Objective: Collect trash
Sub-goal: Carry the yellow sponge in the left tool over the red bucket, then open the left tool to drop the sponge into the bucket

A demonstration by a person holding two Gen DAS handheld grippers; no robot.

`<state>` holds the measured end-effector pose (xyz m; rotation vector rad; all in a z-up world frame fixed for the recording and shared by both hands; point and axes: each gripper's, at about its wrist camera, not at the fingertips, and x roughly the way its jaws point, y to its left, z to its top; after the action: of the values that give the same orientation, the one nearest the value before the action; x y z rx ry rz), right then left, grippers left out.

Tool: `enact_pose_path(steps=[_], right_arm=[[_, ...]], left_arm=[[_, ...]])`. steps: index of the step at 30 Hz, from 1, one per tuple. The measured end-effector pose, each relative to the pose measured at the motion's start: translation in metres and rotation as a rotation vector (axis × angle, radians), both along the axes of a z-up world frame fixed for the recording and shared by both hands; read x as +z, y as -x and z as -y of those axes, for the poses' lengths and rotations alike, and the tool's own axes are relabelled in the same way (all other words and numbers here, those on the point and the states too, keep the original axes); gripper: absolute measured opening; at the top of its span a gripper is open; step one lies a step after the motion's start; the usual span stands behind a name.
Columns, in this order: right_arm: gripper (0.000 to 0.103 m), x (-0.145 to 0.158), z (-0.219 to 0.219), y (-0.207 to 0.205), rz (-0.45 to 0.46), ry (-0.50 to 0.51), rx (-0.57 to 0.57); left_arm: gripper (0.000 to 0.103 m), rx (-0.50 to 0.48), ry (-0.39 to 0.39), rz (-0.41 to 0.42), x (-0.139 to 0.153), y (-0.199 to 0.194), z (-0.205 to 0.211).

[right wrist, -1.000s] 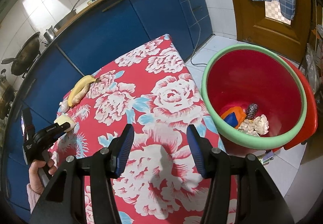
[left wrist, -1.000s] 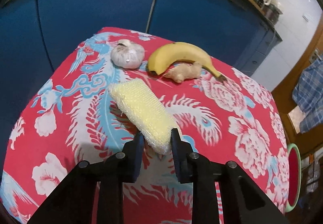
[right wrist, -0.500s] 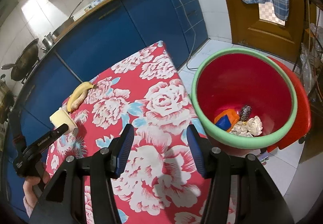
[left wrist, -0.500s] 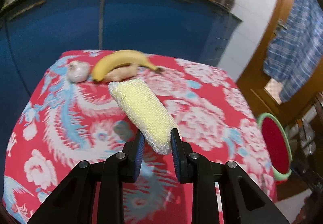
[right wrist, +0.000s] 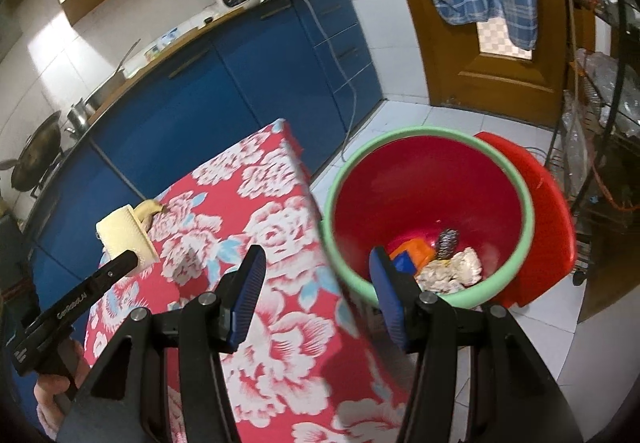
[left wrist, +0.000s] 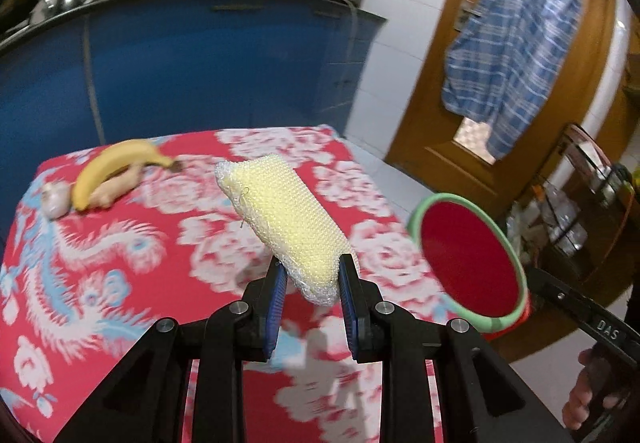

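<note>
**Sponge leaves the table, heads for the bin**

Lifted clear of the floral tablecloth (left wrist: pixel 120 263) since a second ago, the yellow mesh sponge (left wrist: pixel 280 219) now rides in the air, and the view has swung from the blue cabinets toward the red bin (left wrist: pixel 468 259) beside the table's far end. The left gripper (left wrist: pixel 312 283) grips the sponge by its near end only, leaving most of its length jutting forward — a hold that, by the look of it, lets the piece drop freely once over the bin. Its blue pads (left wrist: pixel 276 303) are clamped on the sponge's sides, squeezing the soft mesh slightly.

The right gripper (right wrist: pixel 316 283) hovers over the table edge facing the bin, fingers spread wide and holding nothing — seemingly waiting its turn. Inside the bin lie an orange-and-blue wrapper (right wrist: pixel 412 253), a metal scourer (right wrist: pixel 448 241) and crumpled paper (right wrist: pixel 456 271). A banana (left wrist: pixel 116 167), a ginger piece (left wrist: pixel 116 189) and a garlic bulb (left wrist: pixel 56 197) sit on the table's far corner, likely not trash.
</note>
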<state>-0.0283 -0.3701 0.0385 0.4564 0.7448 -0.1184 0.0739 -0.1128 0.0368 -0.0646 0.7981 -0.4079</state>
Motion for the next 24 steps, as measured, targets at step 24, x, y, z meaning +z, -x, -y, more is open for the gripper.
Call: enact_pose_path(steps=[24], right_arm=[[0.057, -0.029, 0.082, 0.032, -0.035, -0.05, -0.151]], left_arm=[[0.027, -0.34, -0.096, -0.085, -0.05, -0.007, 0.177]])
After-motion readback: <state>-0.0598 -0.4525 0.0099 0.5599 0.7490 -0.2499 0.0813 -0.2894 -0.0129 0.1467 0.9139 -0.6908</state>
